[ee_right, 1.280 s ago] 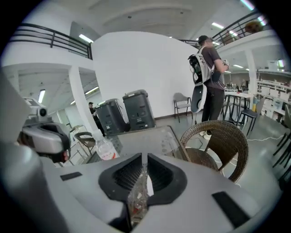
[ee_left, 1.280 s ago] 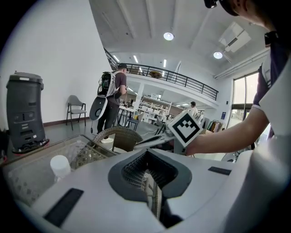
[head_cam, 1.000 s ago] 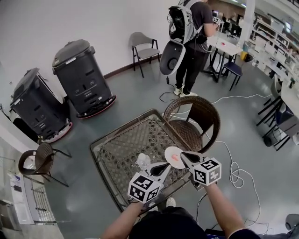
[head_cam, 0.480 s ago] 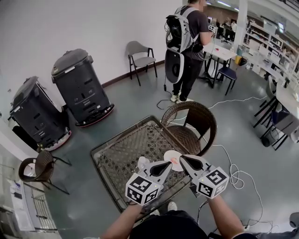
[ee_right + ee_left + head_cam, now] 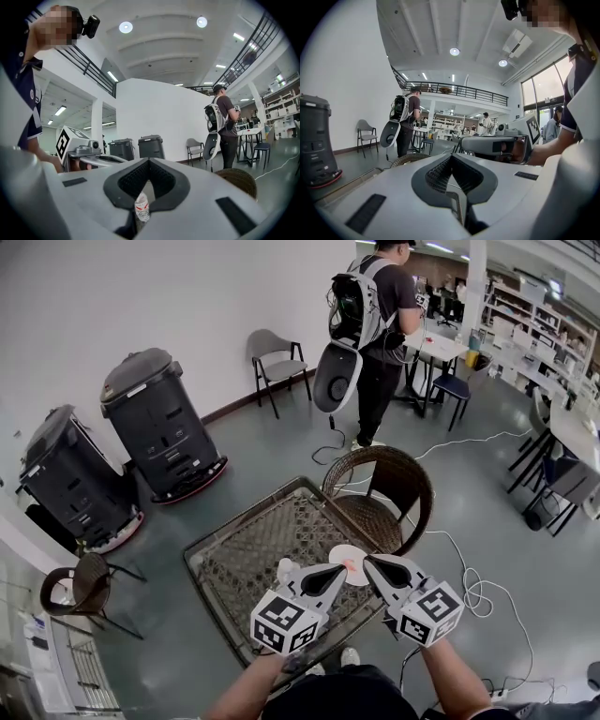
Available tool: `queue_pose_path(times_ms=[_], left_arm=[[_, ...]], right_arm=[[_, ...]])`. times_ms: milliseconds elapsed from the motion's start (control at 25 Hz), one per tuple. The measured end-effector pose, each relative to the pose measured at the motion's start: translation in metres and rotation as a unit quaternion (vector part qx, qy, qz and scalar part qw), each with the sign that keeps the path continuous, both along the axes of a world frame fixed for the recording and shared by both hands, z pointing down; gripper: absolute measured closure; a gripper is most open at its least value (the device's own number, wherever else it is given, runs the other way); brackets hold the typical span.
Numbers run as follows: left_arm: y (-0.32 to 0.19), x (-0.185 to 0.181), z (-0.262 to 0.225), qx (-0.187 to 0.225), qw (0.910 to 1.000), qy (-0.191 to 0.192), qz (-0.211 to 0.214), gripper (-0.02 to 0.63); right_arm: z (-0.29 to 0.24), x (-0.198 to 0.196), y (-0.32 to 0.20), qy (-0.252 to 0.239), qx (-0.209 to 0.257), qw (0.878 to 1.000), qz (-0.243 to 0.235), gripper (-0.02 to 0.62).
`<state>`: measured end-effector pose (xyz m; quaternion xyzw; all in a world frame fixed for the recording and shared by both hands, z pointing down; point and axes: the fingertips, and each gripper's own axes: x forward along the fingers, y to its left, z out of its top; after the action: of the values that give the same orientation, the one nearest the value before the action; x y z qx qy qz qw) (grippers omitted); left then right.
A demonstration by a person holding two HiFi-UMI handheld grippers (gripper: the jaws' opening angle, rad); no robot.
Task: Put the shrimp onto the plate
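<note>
A white plate (image 5: 343,552) lies near the front right edge of the wicker table (image 5: 253,549), with a pink shrimp (image 5: 352,565) on it. Both grippers hover over the table's front edge with their tips at the plate. My left gripper (image 5: 339,569) is shut and holds nothing; its tip points at the plate from the left. My right gripper (image 5: 367,561) is also shut and empty, and it covers the plate's right side. In the left gripper view the jaws (image 5: 451,157) meet, and the right gripper (image 5: 497,145) shows beyond them. The right gripper view shows its own shut jaws (image 5: 149,161) too.
A clear plastic bottle (image 5: 286,570) stands on the table left of the plate and shows below the jaws' notch (image 5: 141,206). A brown wicker chair (image 5: 384,488) stands behind the table. Two black bins (image 5: 155,418), a grey chair (image 5: 275,351), a person with a backpack (image 5: 370,324) and floor cables (image 5: 469,582) surround it.
Both grippers stay shut beside the plate, and the right one has drifted slightly toward me. The person at the back has shifted, and the whole view has moved a little.
</note>
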<state>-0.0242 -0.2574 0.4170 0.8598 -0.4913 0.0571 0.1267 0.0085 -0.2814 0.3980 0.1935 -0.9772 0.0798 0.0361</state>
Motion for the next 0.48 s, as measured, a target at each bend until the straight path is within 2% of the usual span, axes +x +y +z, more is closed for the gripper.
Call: queue_pose_path(times_ms=[480], left_arm=[[-0.0001,0.0020,-0.0050,0.004,1.0000,0.002,0.002,0.598]], right_arm=[[-0.0062,0.0074,-0.0039,-0.003,-0.001,1.000,0.004,0.591]])
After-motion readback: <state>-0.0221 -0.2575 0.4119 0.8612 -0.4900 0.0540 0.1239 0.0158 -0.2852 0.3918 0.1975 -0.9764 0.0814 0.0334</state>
